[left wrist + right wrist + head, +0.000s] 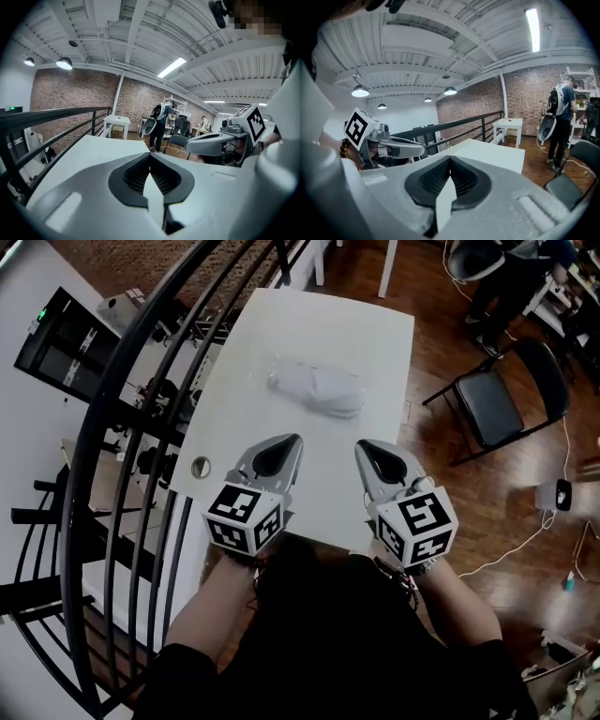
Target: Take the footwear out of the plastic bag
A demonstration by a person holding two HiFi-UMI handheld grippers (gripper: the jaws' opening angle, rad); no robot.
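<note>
Your left gripper [289,444] and right gripper [364,448] sit side by side at the lower middle of the frame, over the near edge of the white worktop [361,324]. Both have their jaws pressed together on nothing. Farther up, mid-worktop, the plastic bag [291,374] lies with the pale footwear [330,395] inside, well apart from both grippers.

Left gripper [296,439]: sitting lower centre-left in the head view, pointing up the frame with its tip leaning inward; its jaws are pressing together, pad on pad.
Right gripper [360,445]: sitting lower centre-right, mirroring the other, jaws likewise pressing together.
Tips: standing near each other, not touching.
Forearms: left forearm [211,601] and right forearm [461,601] are reaching up from the bottom edge.
</note>
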